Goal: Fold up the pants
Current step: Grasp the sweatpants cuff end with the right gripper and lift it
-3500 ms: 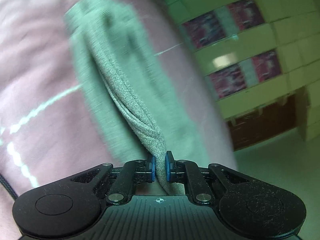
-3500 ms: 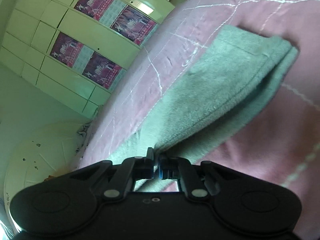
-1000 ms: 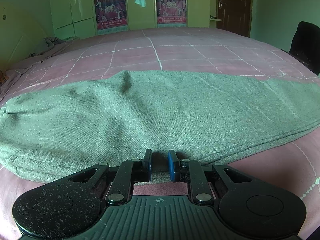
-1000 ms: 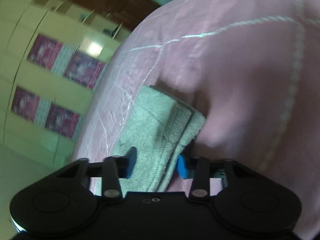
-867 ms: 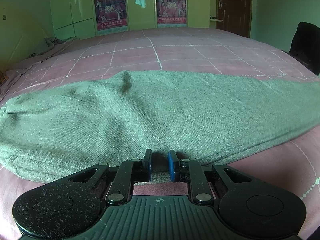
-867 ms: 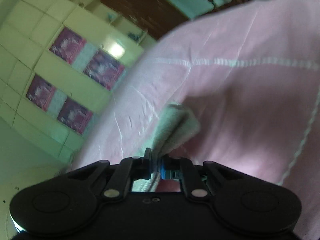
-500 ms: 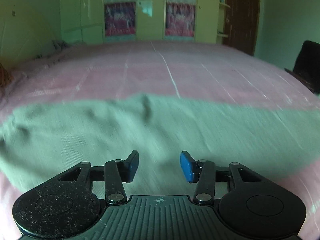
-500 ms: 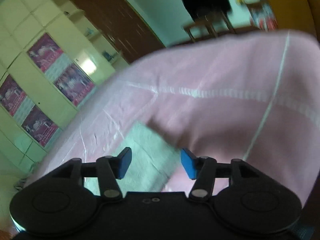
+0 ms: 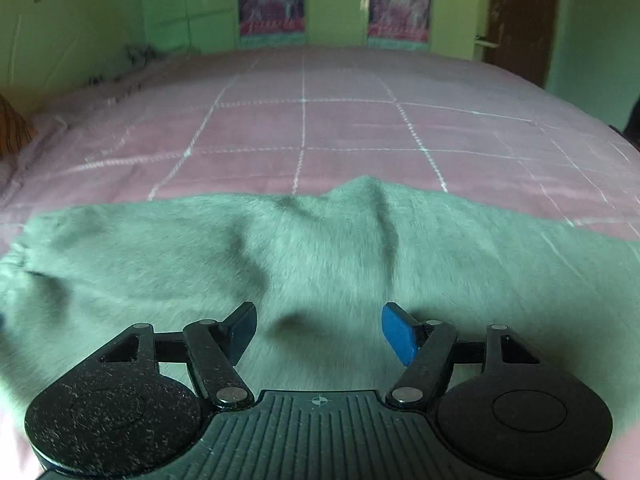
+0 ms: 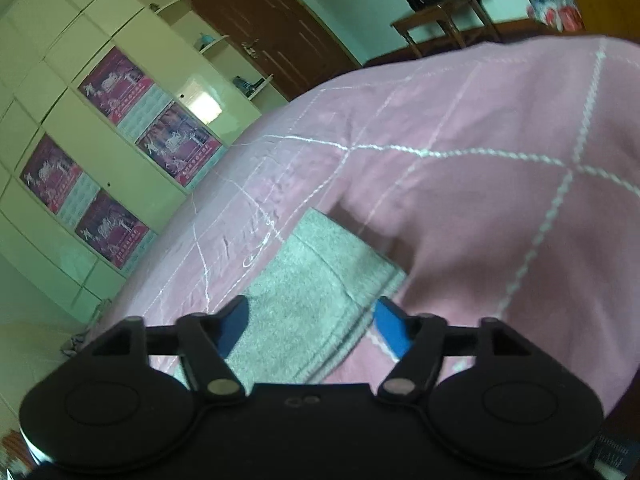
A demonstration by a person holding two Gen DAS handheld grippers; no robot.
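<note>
Bedroom, green cupboards (image 9: pixel 192 8) with posters (image 10: pixel 116 84), brown door (image 10: pixel 256 24) at the back. Pink checked bed (image 9: pixel 320 128) carries the grey pants (image 9: pixel 320 248), lying flat in a long band across it. Left gripper (image 9: pixel 319 330) is above the pants, fingers (image 9: pixel 398 334) spreading apart, nothing pinched. Right gripper (image 10: pixel 310 330) is at one end of the pants (image 10: pixel 316 292), fingers (image 10: pixel 390 330) also opening, cloth between them but not clamped.

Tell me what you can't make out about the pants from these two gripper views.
- Left wrist view: both ends of the pants run past the frame edges, and the near edge is hidden by the left gripper.
- Right wrist view: only one end shows; the rest is hidden by the right gripper.
</note>
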